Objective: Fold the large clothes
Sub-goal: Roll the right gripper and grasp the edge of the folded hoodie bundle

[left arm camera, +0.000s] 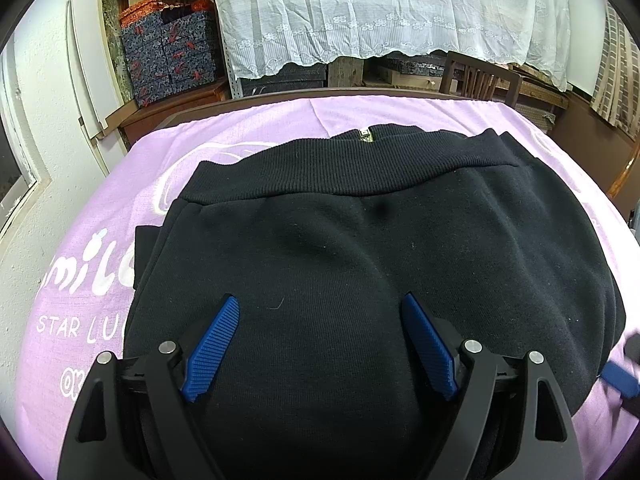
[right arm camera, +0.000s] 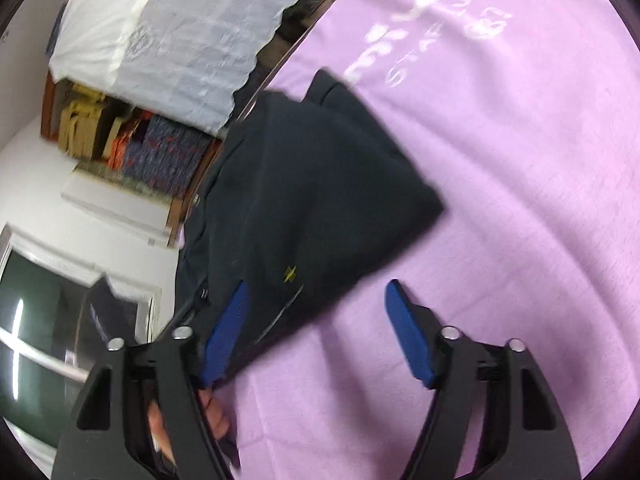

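A lilac cloth (left arm camera: 280, 120) with white lettering covers the whole table, and on it, filling most of the middle, lies the black garment (left arm camera: 360, 260), a thick knit top or jacket already doubled into a compact block. Its ribbed hem band (left arm camera: 340, 164) runs along the side nearest the table's far edge, with a small brass zip end (left arm camera: 366, 135) showing above it; a loose flap pokes out at the block's left side.

The left gripper (left arm camera: 320, 312) hovers over the near part of the block, jaws wide, nothing between the blue pads. The right gripper (right arm camera: 318, 300) sits rolled on its side at the block's right-hand near corner, jaws also apart and empty; its picture is blurred, so contact with the cloth cannot be told.

The fold looks nearly finished, at the stage of letting go and tidying. The next move likely calls for pinching a near corner with each gripper, through all layers at once, or smoothing the protruding flap under.
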`<state>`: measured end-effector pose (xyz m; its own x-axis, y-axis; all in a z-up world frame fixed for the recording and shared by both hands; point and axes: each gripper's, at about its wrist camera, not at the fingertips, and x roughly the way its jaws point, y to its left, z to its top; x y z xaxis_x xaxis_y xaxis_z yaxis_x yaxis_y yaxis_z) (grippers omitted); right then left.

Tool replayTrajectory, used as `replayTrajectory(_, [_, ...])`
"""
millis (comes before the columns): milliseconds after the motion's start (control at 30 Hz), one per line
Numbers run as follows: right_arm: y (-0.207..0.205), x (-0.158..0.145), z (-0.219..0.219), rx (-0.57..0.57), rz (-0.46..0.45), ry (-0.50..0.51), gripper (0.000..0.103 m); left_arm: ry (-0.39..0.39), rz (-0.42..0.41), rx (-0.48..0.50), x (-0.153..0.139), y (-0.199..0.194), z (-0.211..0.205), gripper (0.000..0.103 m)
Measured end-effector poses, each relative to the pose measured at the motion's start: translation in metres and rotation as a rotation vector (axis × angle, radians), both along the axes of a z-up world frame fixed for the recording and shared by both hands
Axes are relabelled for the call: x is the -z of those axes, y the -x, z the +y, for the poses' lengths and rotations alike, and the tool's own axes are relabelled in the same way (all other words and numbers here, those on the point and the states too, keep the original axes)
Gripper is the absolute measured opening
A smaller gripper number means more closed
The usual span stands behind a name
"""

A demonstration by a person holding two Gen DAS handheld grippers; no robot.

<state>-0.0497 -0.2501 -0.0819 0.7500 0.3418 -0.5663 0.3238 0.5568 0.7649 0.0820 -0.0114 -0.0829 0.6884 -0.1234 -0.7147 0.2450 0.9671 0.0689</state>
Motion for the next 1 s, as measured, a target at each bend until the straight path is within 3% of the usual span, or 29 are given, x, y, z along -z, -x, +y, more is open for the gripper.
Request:
replayTrajectory(200, [-0.037,0.006,-0.026,0.166,0.000,-0.046,0.059,0.000,-0.002,0.000,0.002,0.000,0.002,0.085])
replayTrajectory(333, [-0.048,0.003,-0.012,0.133,-0.022,0.042,0.056,0.000,0.000,0.000,0.003,0.000,0.003,0.086])
replayTrajectory(400, [-0.046,0.007,-0.008,0.098,-0.047,-0.012,0.046,0.002,0.003,0.002,0.004,-0.002,0.004,0.086])
replayTrajectory(467, [-0.046,0.004,-0.013,0.096,-0.092,-0.027,0.042,0.003,0.004,0.003,0.005,-0.003,0.006,0.086])
replayTrajectory(833, [-0.066,0.010,-0.013,0.071,-0.088,0.065,0.044,0.004,0.005,0.009,0.005,-0.003,0.007,0.085])
replayTrajectory(900, [-0.062,0.010,-0.013,0.084,-0.078,0.100,0.020,0.021,0.017,0.011,0.002,-0.003,0.011,0.082])
replayTrajectory(967, [-0.057,0.005,-0.013,0.087,-0.094,0.144,0.013,0.054,0.033,0.018,-0.004,0.001,0.015,0.065])
replayTrajectory(1000, [-0.055,0.001,-0.011,0.091,-0.107,0.167,0.012,0.079,0.040,0.033,-0.008,0.004,0.018,0.062])
